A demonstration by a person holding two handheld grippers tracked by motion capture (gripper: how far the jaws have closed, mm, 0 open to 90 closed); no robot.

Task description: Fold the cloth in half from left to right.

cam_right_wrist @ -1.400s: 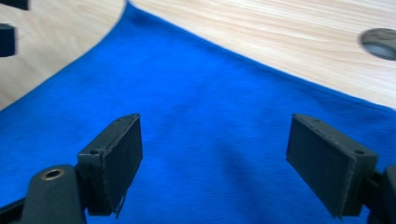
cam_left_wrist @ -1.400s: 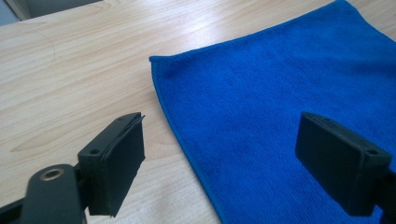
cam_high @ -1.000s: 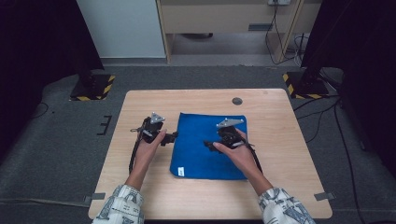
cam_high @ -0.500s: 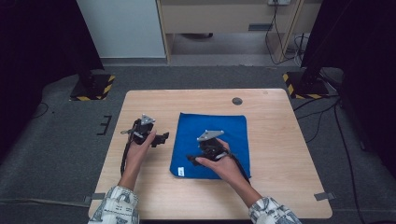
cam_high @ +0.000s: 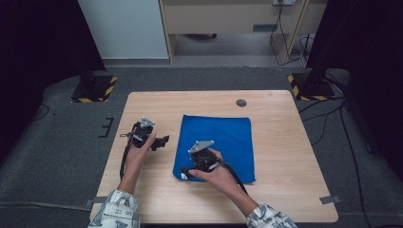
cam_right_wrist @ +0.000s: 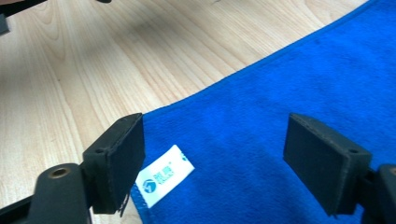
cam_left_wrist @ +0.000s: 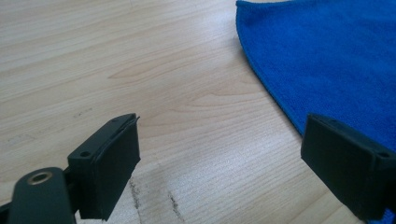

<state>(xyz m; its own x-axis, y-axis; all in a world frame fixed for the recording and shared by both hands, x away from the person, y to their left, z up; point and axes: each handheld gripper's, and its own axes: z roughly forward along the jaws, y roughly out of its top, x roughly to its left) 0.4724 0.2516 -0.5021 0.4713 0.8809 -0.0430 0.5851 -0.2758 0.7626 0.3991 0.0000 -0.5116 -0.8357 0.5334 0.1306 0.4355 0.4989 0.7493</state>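
**Blue cloth, flat on table**

Right gripper (cam_high: 186, 172): over the cloth's (cam_high: 223, 137) near left corner, jaws wide and just closing slightly, holding nothing; white label (cam_right_wrist: 164, 174) between them. Left gripper (cam_high: 164, 140): open, empty, just beside the left edge. Cloth: blue, seemingly unfolded.

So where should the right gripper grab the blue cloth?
At the near left corner by the white label, coming in low from the cloth's left edge. The cloth lies flat, so only its edge gives the open right gripper something to pinch.
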